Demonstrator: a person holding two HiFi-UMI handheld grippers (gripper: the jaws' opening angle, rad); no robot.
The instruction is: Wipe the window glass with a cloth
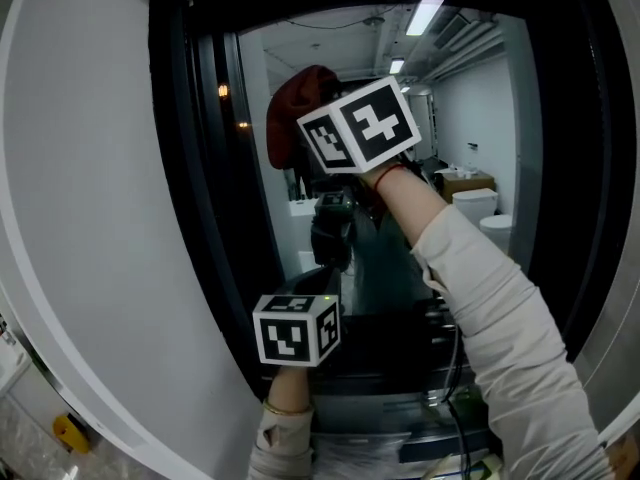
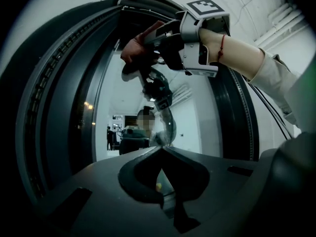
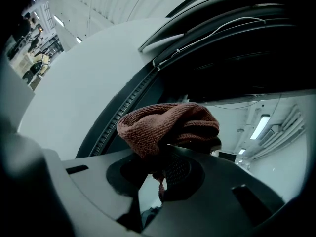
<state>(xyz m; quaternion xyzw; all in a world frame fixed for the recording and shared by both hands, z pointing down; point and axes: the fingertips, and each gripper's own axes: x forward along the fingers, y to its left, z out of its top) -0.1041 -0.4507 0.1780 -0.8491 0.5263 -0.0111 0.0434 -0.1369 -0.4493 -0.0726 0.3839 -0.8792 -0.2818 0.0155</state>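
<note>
1. Risk: cloth (image 3: 170,125) is bunched, with only a fold pinched between the jaws of the right gripper (image 3: 163,162). A hard stroke across the window glass (image 1: 470,118) could likely drag it loose, or let bare jaw scrape the pane.
2. Cloth sits high on the glass, close to its dark frame (image 1: 190,168). Contact with the pane is unclear.
3. Right forearm reaches up along the glass. Left gripper (image 2: 163,149) hangs lower on the glass, jaws together on nothing.
</note>
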